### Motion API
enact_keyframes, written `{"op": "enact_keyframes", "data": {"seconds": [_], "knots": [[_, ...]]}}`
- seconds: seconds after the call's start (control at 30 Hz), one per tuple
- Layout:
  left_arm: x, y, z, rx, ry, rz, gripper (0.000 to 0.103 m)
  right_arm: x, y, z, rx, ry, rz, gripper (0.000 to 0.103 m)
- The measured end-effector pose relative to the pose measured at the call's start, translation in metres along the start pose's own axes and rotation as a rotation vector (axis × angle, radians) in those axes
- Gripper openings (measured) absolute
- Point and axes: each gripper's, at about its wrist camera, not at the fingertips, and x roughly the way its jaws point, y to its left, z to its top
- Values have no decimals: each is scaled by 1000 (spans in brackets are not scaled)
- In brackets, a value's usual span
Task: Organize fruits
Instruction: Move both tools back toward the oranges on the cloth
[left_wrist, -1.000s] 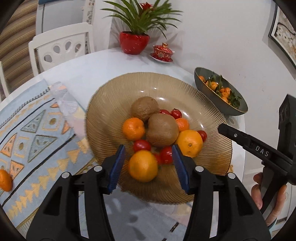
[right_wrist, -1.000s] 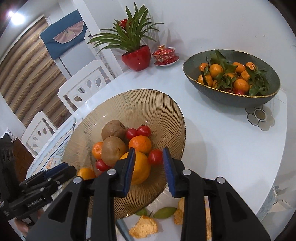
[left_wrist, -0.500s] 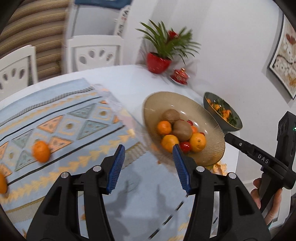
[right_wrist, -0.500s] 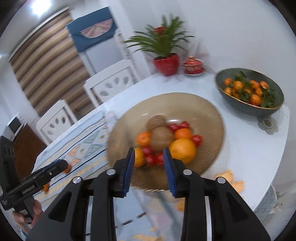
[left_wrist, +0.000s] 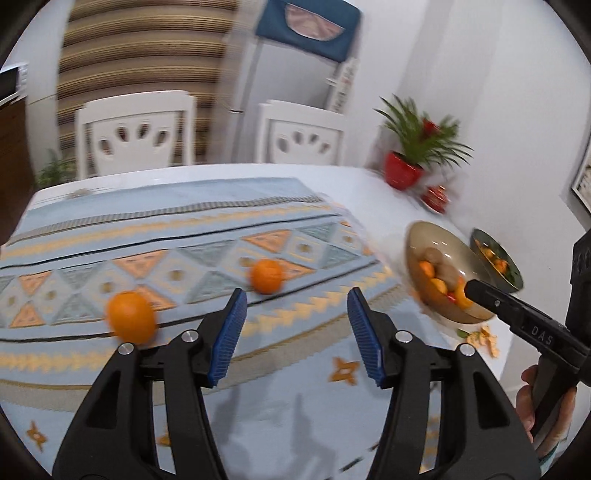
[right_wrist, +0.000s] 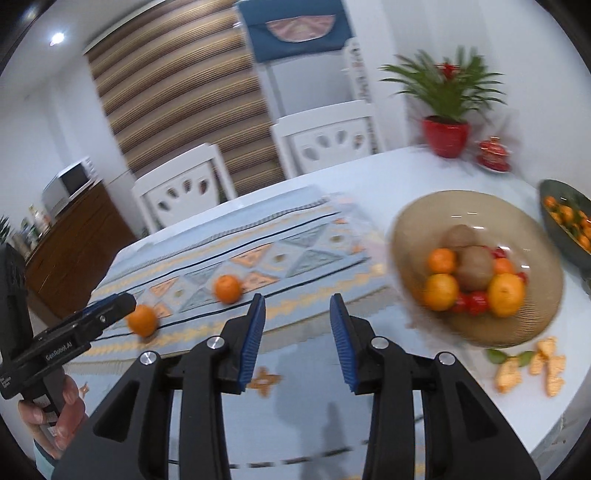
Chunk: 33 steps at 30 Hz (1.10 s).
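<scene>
Two loose oranges lie on the patterned blue cloth (left_wrist: 192, 236): a near orange (left_wrist: 130, 320) (right_wrist: 142, 320) and a far orange (left_wrist: 266, 276) (right_wrist: 228, 288). My left gripper (left_wrist: 293, 326) is open and empty above the cloth, between and short of the two. My right gripper (right_wrist: 296, 334) is open and empty too, right of the far orange. A ribbed tan glass plate (right_wrist: 532, 236) (left_wrist: 419, 240) at the right holds oranges, kiwis and small red tomatoes.
A dark green bowl (right_wrist: 554, 218) (left_wrist: 513, 284) of leafy mandarins stands beyond the plate. Orange peel scraps (right_wrist: 532, 367) lie by the table's right edge. A red potted plant (right_wrist: 446, 138) and red lidded cup (right_wrist: 493, 155) stand at the back. Two white chairs (left_wrist: 136, 129) line the far side.
Both grippers have swung left, away from the fruit plate and over the cloth. The plate has slid to the right of both views and the two loose oranges have come into view.
</scene>
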Motion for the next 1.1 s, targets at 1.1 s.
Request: {"op": "enact_keyframes", "data": {"seconds": [1.1], "knots": [[44, 141, -8, -173, -91, 215, 81, 184, 85, -2, -12, 37, 69, 67]]}}
